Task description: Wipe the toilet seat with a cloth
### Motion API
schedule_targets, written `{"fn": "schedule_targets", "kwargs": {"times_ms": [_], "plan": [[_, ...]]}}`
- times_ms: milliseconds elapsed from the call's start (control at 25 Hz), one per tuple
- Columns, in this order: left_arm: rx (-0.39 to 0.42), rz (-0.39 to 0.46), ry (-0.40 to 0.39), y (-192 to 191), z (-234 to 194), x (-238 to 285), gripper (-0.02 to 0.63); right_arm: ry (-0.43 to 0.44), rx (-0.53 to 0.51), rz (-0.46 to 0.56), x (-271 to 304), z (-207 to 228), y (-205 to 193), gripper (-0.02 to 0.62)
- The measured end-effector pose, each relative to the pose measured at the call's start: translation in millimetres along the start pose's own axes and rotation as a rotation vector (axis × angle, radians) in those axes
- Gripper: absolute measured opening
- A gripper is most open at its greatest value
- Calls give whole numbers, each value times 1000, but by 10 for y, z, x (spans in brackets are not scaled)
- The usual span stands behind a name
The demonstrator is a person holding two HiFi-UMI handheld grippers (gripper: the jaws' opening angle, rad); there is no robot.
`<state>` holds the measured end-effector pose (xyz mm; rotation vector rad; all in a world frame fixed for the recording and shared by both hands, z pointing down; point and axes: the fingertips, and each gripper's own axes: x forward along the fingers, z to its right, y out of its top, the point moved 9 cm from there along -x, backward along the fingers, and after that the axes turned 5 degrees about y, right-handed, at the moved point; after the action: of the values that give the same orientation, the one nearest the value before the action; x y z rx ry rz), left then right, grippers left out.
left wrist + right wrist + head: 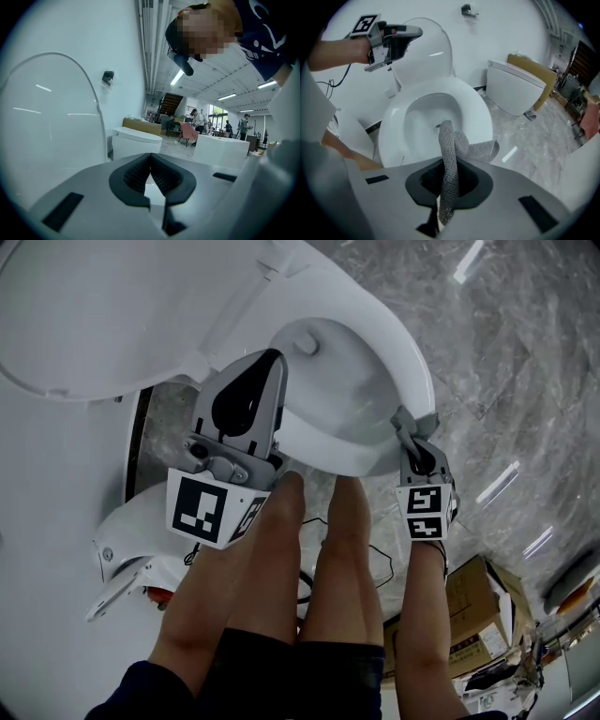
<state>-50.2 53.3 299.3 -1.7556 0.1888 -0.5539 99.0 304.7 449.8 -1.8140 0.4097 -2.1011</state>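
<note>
The white toilet seat [405, 345] lies down over the bowl, and its lid [103, 315] stands raised at the left. My right gripper [413, 430] hangs just over the seat's front right rim, shut on a grey mesh cloth [415, 419]. In the right gripper view the cloth [451, 152] sticks up from between the jaws, its free end draped toward the seat [480, 117]. My left gripper [270, 362] hovers above the bowl's left side near the lid, shut and empty. In its own view the left gripper [150, 158] shows its pads meeting, beside the lid [51, 122].
The person's bare legs [281, 549] stand right in front of the bowl. A thin cable [314, 521] runs behind them. A cardboard box [478, 601] sits at the lower right on the marble floor [506, 352]. Another toilet [515, 89] stands to the right.
</note>
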Motion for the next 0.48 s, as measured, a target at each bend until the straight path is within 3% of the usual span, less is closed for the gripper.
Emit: {"fn": "schedule_targets", "kwargs": {"times_ms": [120,240,480], "plan": [[-2,1,1,-10,17,38,20,-45,-1,23,-35,199,35,29],[-1,-4,0,0,42,87,20,-18,12,15,-74,149,-31,28],[-4,-6,-4,19,82,178,20,181,28,-36,-185,-391,-355,28]]}}
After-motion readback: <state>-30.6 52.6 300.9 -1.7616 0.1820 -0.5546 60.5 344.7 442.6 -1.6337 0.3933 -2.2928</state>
